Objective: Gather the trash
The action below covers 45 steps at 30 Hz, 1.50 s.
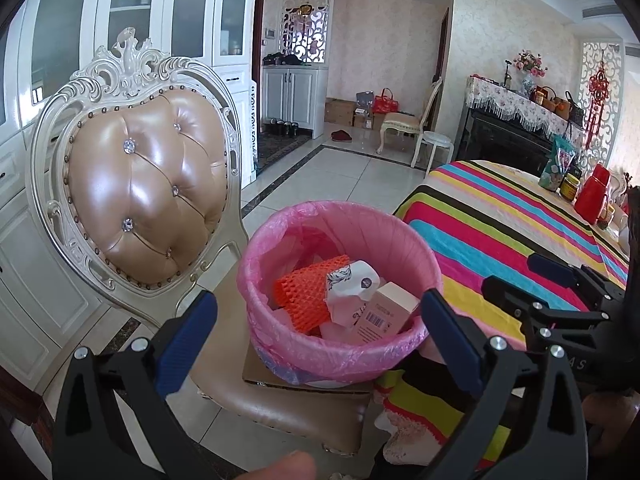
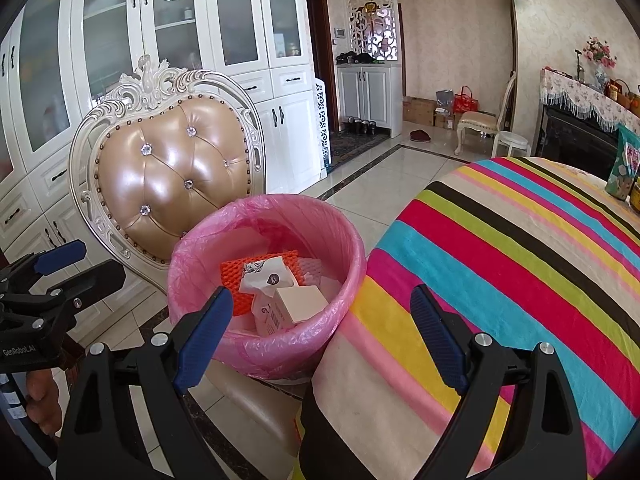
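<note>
Trash lies binned ahead of left gripper and right gripper, both wide open, empty.

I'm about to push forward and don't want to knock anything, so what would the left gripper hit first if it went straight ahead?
Most likely the pink-lined trash bin on the chair. The left gripper, jaws open and empty, points at its near rim, with the small carton just behind. Depth is uncertain.
</note>
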{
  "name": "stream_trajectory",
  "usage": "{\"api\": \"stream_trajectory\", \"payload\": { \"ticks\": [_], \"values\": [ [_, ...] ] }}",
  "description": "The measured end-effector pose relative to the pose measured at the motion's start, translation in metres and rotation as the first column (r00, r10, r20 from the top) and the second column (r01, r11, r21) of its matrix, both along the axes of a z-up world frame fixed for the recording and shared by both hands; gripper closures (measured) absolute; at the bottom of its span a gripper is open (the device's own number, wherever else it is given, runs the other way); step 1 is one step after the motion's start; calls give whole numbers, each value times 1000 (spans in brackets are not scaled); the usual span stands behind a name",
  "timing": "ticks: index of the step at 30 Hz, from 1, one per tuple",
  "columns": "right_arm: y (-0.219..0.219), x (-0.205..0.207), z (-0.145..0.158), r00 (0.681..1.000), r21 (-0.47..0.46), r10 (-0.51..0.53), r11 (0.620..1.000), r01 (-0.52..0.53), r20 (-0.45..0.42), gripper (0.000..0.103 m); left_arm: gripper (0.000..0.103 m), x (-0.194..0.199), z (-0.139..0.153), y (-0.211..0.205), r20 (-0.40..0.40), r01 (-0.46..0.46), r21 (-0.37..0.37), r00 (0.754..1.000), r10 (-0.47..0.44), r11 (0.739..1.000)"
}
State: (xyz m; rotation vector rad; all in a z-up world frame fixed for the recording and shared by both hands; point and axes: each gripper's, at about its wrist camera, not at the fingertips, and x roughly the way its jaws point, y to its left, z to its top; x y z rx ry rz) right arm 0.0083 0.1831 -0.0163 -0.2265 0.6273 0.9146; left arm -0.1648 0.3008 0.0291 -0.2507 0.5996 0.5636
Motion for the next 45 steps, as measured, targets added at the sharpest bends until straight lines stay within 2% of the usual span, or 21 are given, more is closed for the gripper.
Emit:
{"api": "stream_trajectory", "payload": {
  "ticks": [45],
  "values": [
    [1, -2, 1, 1000, -2, 8, 1000, -8, -5, 18, 4, 3, 2, -1, 0, 6, 1, 1000, -6, 1000]
  ]
}}
